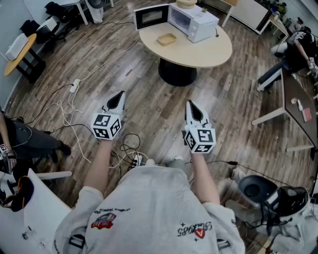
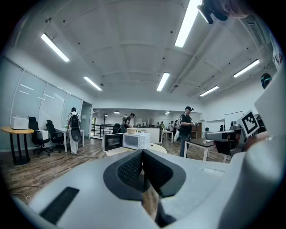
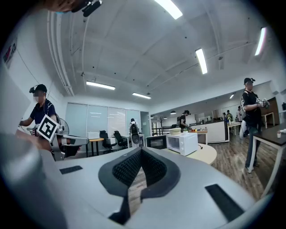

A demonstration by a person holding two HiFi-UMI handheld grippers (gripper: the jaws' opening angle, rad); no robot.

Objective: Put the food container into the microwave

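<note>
Looking down in the head view, finds the microwave (image 1: 194, 22) far ahead on a round desk (image 1: 213, 54), with its door (image 1: 151, 16) swung wide at the microwave's left. Holds the left gripper (image 1: 120, 95) and the right gripper (image 1: 192, 105) well short of the microwave, both with fingers clenched on nothing.

Judges the risks from here:
- Might snag a foot on the wired power strip (image 1: 75, 87), which lies on the floor (image 1: 149, 99) short of the microwave.
- Might shove the food container (image 1: 166, 38) along the desk if the fingers arrive clenched.
- Might tilt it if pinched by one rim only.
- Might clip the open door, or jar the round pale thing (image 1: 187, 3) on top of the microwave, while sliding it in.

Places the food container on the desk just in front of the microwave, near the open door and not yet inside. Reads it as a shallow tan tray. Cannot tell whether anything lies in it. Cannot see into the microwave's cavity either.

Turning to the left gripper view, shows fingers (image 2: 132, 170) pressed together at the tips, empty, aimed toward the distant microwave (image 2: 136, 141).

Turning to the right gripper view, shows the same: fingers (image 3: 127, 167) clenched with nothing between them, and the microwave (image 3: 181, 143) far off.
</note>
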